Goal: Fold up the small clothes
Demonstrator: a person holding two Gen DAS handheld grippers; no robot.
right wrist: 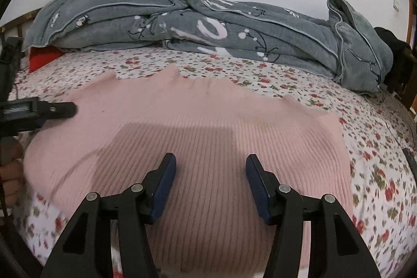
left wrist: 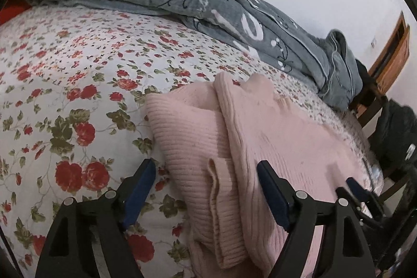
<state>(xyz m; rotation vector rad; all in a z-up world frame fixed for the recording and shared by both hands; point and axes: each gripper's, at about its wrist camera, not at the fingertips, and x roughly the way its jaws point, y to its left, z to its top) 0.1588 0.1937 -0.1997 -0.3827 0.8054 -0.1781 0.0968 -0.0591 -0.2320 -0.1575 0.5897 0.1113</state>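
A bed fills both views, covered by a white sheet [left wrist: 78, 74] printed with red roses and green leaves, set against a plain pale wall. Along the far side lies a rumpled grey quilt [right wrist: 208, 28] with piped edges, white dots, thin black stems and large white letters; a round "O" shows, but the rest cannot be read. A pink ribbed knit sweater [right wrist: 208, 137] is spread on the sheet, one sleeve folded over its body in the left wrist view. The left gripper [left wrist: 206, 168] hovers over the sleeve, jaws wide apart, nothing between the pads. The right gripper [right wrist: 209, 160] hangs over the sweater's middle, jaws apart, gripping nothing. A wooden frame [left wrist: 393, 54] stands beyond the bed.
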